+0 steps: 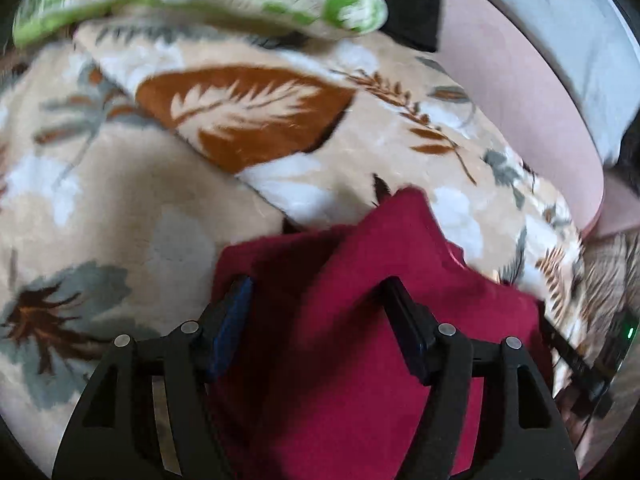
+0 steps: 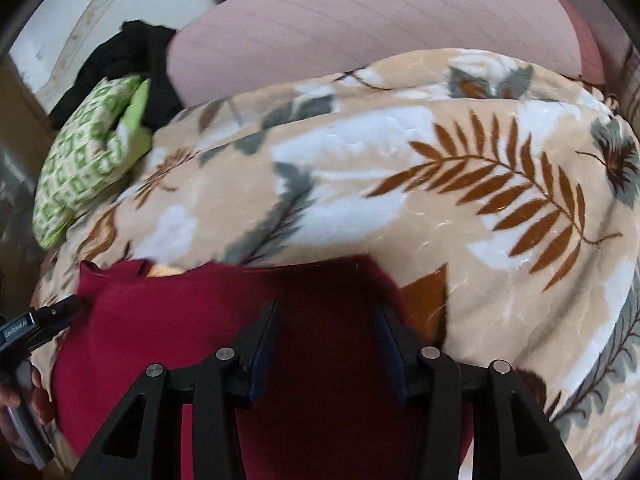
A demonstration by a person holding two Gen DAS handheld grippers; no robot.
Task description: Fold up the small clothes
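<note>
Matt dark-red knit garment; plush, faintly shiny leaf-print fleece blanket; matt black plastic on the left gripper and right gripper, with dull metal pins

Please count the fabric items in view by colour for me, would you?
Red: 1, the garment
Green and white: 1, the cloth
Black: 1, the cloth
Beige, leaf print: 1, the blanket
Pink: 1, the sheet
Total: 5

dark red garment, soft knit, lying rumpled with a raised fold, on leaf-patterned blanket
</note>
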